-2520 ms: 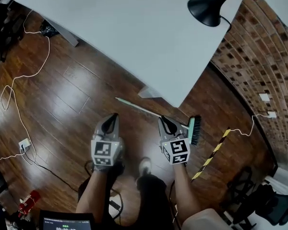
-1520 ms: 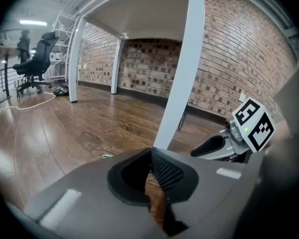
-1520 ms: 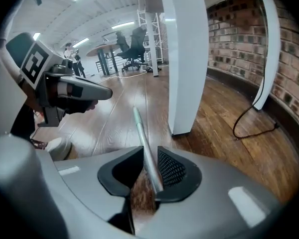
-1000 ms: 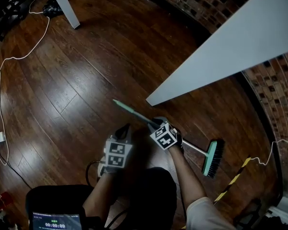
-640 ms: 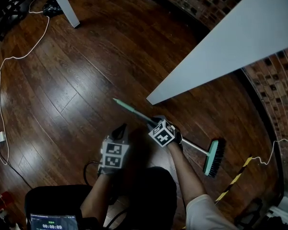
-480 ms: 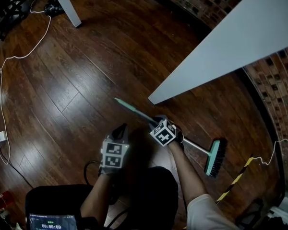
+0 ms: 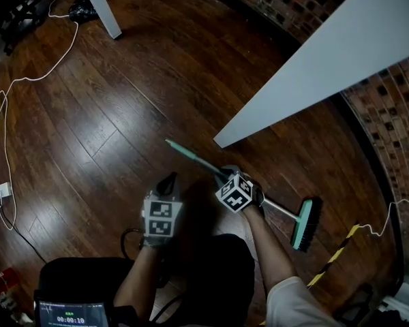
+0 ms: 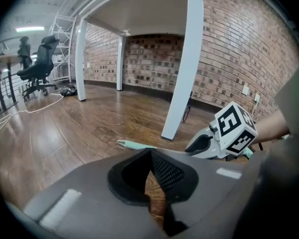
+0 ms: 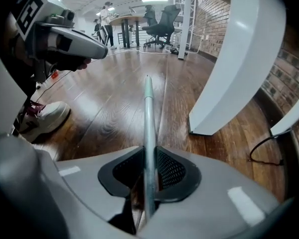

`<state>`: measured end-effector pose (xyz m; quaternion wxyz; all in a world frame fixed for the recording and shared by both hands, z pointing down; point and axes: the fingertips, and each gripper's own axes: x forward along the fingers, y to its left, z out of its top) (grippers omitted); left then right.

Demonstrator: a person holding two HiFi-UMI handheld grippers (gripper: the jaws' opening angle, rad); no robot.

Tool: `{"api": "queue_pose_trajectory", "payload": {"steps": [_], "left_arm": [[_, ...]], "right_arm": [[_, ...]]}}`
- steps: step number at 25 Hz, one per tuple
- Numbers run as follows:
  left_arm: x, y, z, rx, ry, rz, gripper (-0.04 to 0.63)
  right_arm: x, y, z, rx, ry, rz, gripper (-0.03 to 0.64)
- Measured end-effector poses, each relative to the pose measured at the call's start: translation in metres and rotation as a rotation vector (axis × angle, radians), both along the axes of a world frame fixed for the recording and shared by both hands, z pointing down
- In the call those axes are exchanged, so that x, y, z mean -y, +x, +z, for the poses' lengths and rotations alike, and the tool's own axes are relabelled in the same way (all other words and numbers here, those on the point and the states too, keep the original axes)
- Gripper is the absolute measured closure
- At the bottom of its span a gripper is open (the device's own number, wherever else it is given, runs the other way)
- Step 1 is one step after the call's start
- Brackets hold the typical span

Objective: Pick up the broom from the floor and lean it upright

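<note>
**Right tool on the broom handle, left one just hanging there**

So the right tool (image 7: 223,177) is aimed steeply down at the floor (image 7: 123,114). Its jaws are closing and the pads sit right up against the thin pale handle of the broom (image 7: 191,157), roughly mid-handle. The broom is lying on the dark boards, with its brush head (image 7: 304,223) out to the right, toward the brick wall (image 7: 388,121).

The left tool (image 7: 168,180) hovers just beside the handle, tipped down less steeply. Its jaws are a narrow slit apart with only floorboards showing through.

A corner of the white desk (image 7: 327,53) juts in over the handle's far end, and a desk leg (image 9: 229,59) stands close to its right. A white cable (image 7: 27,80) snakes across the floor on the left, and there's striped tape (image 7: 334,257) by the wall. A shoe (image 9: 42,118) sits near the left tool.

From the head view, the right hand hides the gripped stretch of handle.
</note>
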<state>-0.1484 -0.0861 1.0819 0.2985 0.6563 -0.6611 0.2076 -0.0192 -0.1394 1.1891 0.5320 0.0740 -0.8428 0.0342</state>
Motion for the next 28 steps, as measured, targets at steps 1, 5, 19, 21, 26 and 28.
{"api": "queue_pose_trajectory", "payload": {"steps": [1, 5, 19, 21, 26, 28], "left_arm": [[0.000, -0.002, -0.004, -0.001, 0.006, -0.010, 0.594], [-0.002, -0.003, -0.015, -0.010, 0.019, -0.014, 0.594], [-0.011, 0.005, -0.111, 0.007, 0.012, 0.017, 0.594], [-0.009, 0.007, -0.135, 0.003, 0.019, 0.027, 0.594], [0.000, 0.009, -0.182, 0.001, 0.037, 0.042, 0.594], [0.003, 0.010, -0.200, -0.005, 0.040, 0.045, 0.594]], "right_arm": [[0.002, 0.002, -0.006, 0.012, 0.009, 0.014, 0.522], [0.012, 0.012, -0.033, 0.050, 0.064, 0.059, 0.522], [-0.003, 0.041, -0.185, 0.184, 0.229, 0.073, 0.526], [-0.009, 0.047, -0.206, 0.176, 0.229, 0.081, 0.526], [-0.013, 0.061, -0.242, 0.150, 0.220, 0.116, 0.526], [-0.011, 0.067, -0.258, 0.144, 0.227, 0.140, 0.526]]}}
